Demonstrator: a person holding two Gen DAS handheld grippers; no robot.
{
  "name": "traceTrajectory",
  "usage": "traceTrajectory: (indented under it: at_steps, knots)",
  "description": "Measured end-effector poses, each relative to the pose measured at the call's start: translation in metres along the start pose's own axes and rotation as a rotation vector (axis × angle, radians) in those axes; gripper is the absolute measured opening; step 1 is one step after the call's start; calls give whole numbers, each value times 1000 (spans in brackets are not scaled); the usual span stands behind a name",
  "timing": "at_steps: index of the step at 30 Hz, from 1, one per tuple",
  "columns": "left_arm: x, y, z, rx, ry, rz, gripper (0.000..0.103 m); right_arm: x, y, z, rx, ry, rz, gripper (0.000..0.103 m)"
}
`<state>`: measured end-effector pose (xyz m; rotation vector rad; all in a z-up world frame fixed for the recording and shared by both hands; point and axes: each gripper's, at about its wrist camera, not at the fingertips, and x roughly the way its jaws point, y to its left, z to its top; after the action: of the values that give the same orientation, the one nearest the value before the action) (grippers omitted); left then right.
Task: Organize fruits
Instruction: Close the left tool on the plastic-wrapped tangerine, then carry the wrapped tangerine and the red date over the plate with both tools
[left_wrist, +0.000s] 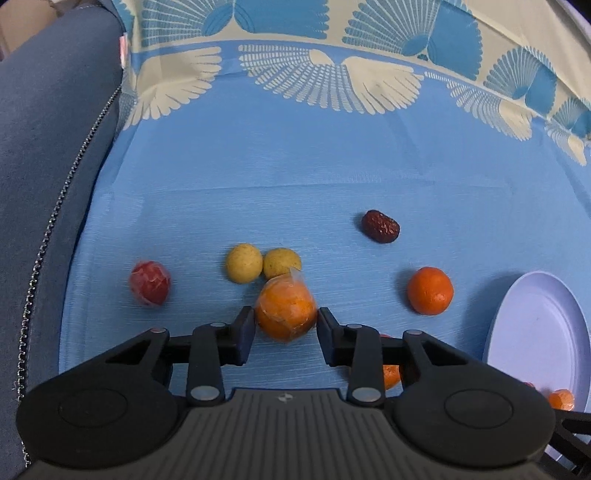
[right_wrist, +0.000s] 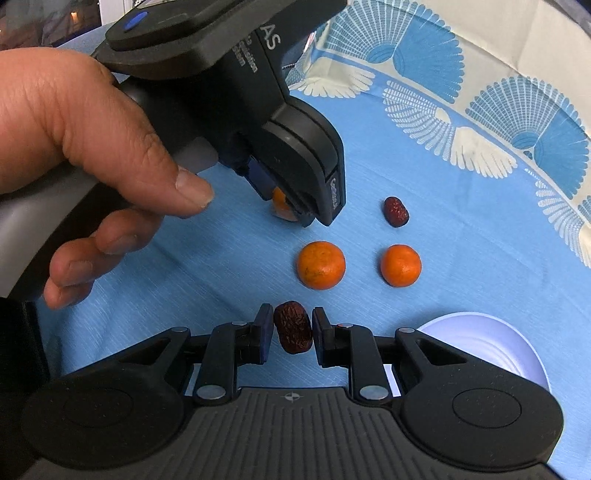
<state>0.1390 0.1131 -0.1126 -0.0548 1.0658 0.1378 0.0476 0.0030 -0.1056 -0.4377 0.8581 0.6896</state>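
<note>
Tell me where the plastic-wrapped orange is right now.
In the left wrist view the plastic-wrapped orange sits on the blue tablecloth between the left tongs, touching the nearer yellow fruit just behind it.

My black fingers flank a plastic-wrapped orange; yellow fruits, a dark red date, perhaps lavender plate, blue fan-patterned cloth.
</note>
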Motion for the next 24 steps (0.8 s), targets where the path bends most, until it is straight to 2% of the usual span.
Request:
traceTrajectory:
  at_steps: [6, 12, 19, 22, 24]
  knots:
    - [-14, 4, -6, -13, -21, 4, 40, -13, 8, -3, -2, -31, -15, 24]
    - [-44, 6, -12, -22, -117, 9, 40, -34, 5, -6, 2, -69, -59, 24]
    - [-91, -6, -27, 21, -271, 0, 40, -102, -31, -1, 199, -249, -103, 24]
    - [-113, -8, -39, -8, -319, -24, 40, -117, -45, -11, 266, -327, -159, 24]
    - [-125, -10, -49, -27, -345, -51, 40, -116, -58, -23, 337, -345, -189, 24]
